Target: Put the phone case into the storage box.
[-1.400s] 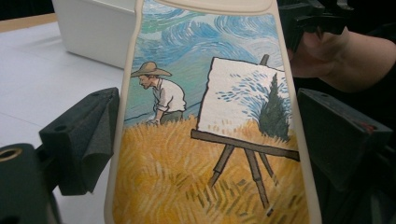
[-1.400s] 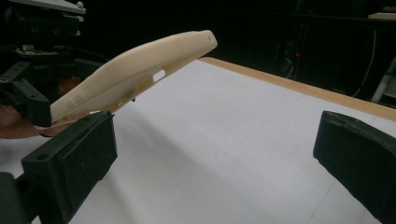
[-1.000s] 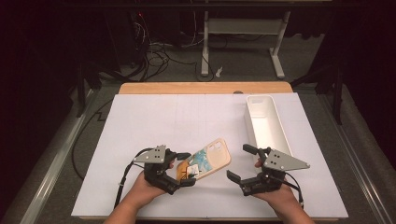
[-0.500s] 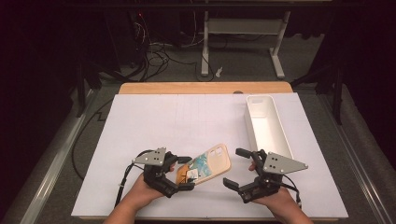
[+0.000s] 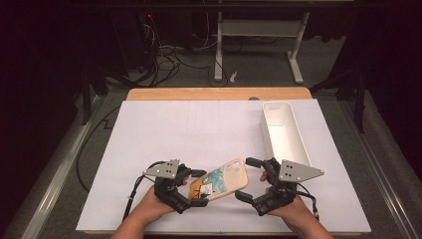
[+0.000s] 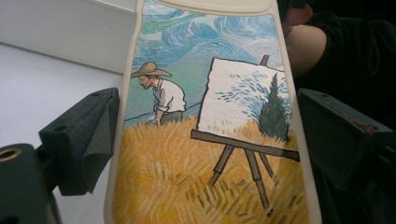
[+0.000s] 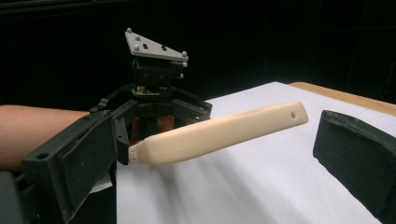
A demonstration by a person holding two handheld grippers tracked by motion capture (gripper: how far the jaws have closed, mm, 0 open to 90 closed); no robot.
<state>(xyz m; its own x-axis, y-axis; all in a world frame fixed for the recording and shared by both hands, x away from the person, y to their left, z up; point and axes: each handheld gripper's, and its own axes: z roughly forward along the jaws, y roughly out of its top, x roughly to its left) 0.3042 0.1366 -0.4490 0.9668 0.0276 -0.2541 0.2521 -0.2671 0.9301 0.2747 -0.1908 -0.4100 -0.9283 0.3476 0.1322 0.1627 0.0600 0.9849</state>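
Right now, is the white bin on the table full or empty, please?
Empty: the high view looks into the white bin and shows a bare white floor inside.

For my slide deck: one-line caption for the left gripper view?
Cream phone case printed with a painter and easel in a wheat field, clamped between the left gripper's black fingers.

White table — white bin on it.

No legible text, label, brand or number on any surface.
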